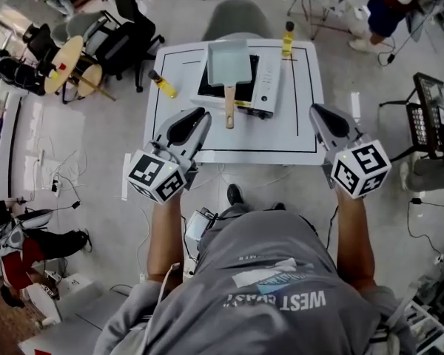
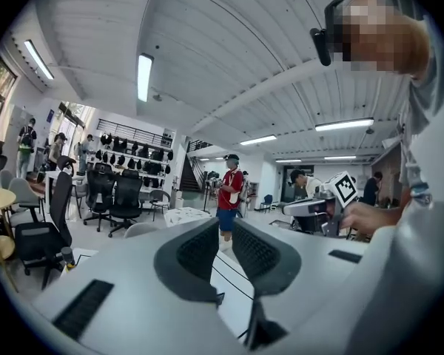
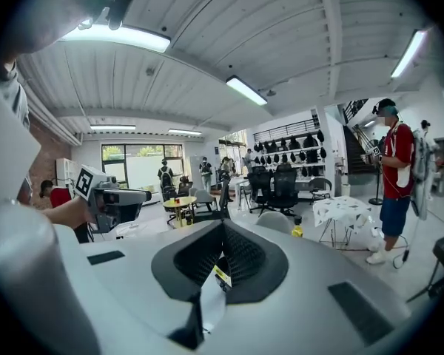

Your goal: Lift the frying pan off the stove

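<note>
Pale blue-grey rectangular frying pan (image 1: 228, 63) flat on the stove (image 1: 266, 87) at the far middle of the table (image 1: 281, 135), wooden handle (image 1: 229, 109) pointing to the near edge. Left gripper (image 1: 203, 115) and right gripper (image 1: 314, 109), jaws pressed together and empty, flanking bare tabletop near that edge.

Foreground: right gripper (image 3: 223, 222), dark ribbed pads (image 3: 244, 254) meeting at the tips, nothing clamped; through the slit below them, a bit of white surface and a small yellow tag (image 3: 221, 276). At left, the left gripper (image 3: 142, 196) with its marker cube (image 3: 85, 182), carried in a hand (image 3: 65, 213). Beyond: yellow round table (image 3: 179, 202), black office chairs (image 3: 275, 187), yellow bottle (image 3: 297, 230), white patterned table (image 3: 342, 209), person in a red shirt (image 3: 397, 154) standing at right
</note>
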The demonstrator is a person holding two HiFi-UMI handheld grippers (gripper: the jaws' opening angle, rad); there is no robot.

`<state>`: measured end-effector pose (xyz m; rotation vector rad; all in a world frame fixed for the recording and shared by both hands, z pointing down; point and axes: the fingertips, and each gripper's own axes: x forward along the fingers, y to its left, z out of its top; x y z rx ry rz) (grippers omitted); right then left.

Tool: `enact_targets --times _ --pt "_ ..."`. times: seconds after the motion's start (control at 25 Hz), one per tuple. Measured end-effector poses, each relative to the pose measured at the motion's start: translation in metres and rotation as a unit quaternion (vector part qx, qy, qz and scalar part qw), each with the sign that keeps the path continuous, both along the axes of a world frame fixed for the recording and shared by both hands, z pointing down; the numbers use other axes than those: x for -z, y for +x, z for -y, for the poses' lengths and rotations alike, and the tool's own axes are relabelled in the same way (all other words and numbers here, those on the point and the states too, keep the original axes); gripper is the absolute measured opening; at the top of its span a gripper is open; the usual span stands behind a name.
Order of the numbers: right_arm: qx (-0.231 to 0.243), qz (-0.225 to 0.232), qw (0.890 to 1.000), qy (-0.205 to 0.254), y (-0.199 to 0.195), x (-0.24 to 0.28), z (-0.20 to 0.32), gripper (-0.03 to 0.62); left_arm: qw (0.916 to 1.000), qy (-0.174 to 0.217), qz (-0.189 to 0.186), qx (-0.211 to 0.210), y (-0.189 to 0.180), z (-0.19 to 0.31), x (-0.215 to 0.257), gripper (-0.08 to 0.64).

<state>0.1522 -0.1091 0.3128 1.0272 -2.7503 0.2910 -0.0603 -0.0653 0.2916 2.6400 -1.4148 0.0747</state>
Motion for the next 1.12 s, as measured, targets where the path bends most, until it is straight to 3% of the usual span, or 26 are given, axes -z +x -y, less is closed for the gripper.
enact_targets --times 0.76,1.12 --pt "-0.084 -0.038 0.996 0.000 -0.073 0.006 0.029 0.011 0.9956 -0.012 -0.037 -0.085 -0.076 0.075 -0.023 0.052" --pt "-0.086 -0.061 0.994 -0.013 -0.096 -0.001 0.032 0.011 0.9939 -0.022 -0.068 -0.084 -0.102 0.087 -0.036 0.052"
